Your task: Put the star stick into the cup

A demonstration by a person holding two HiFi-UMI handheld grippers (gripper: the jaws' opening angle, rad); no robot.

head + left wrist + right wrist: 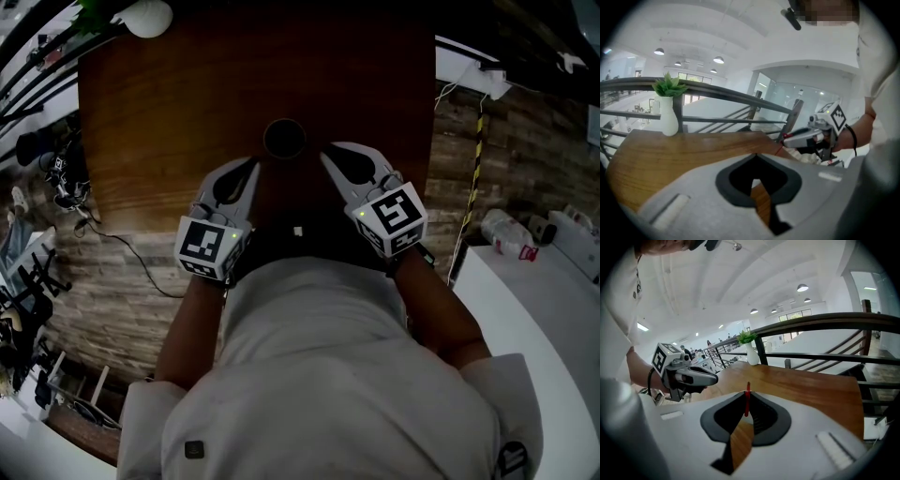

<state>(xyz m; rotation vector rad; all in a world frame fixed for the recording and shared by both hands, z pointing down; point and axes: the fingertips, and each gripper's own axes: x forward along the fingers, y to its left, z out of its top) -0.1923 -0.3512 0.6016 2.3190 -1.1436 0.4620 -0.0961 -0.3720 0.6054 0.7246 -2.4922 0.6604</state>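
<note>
— Tongs first: holding what?
— Jaws of the right gripper (747, 395) are closed on the red star stick (747, 404); the left gripper (755, 157) is closed, empty.
— Surroundings?
— Dark cup (284, 139) at twelve o'clock, just beyond both tips, on the table (169, 112); white vase (147, 17) at eleven.

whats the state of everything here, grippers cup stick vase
cup: upright on the table, ahead of both grippers
vase: upright at the table's far edge, plant in it
left gripper: shut, nothing between the jaws
right gripper: shut on the star stick
star stick: upright, pinched at the jaw tips, not in the cup
</note>
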